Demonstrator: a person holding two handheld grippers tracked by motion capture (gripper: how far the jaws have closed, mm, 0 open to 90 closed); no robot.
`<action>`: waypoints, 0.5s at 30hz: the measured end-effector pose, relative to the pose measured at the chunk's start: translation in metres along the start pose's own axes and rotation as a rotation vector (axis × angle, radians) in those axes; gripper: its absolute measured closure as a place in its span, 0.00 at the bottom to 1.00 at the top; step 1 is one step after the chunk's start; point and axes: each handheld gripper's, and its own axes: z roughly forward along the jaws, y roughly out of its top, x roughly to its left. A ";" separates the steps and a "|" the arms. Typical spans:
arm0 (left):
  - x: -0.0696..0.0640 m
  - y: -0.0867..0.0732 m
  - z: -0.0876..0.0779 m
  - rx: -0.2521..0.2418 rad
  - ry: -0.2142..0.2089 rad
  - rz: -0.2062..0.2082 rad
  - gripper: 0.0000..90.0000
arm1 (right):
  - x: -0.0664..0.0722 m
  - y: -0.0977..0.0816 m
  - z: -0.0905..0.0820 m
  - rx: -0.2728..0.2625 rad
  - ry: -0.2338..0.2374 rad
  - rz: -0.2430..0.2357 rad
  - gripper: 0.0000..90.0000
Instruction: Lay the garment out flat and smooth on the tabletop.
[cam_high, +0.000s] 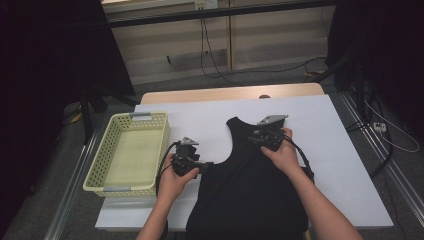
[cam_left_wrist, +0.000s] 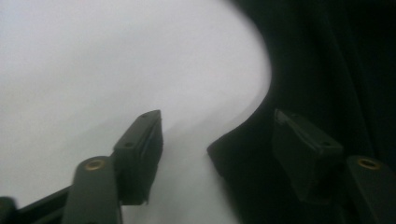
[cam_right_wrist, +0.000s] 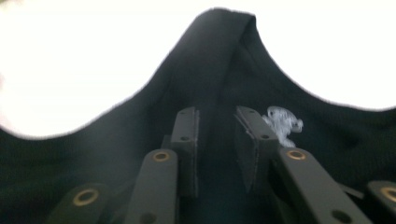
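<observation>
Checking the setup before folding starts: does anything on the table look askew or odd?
Little stands out. The black sleeveless top lies flat on the white table cover, but its hem hangs over the near edge. A small white mark shows on the fabric. The basket sits upright.

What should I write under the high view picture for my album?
Two hand-held grippers, left and right, work a black tank top beside a yellow basket.

High overhead view, two close gripper views, shared black garment (cam_high: 245, 185)
</observation>
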 end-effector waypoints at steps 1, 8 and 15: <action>0.000 -0.001 0.000 0.001 0.002 -0.004 0.42 | 0.000 0.003 0.002 -0.005 -0.007 -0.001 0.74; 0.000 -0.006 0.002 0.027 -0.016 -0.025 0.57 | -0.002 0.014 0.026 -0.014 -0.003 0.032 0.70; -0.006 -0.007 0.002 0.052 -0.020 -0.010 0.74 | 0.001 0.017 0.040 0.035 0.013 0.029 0.98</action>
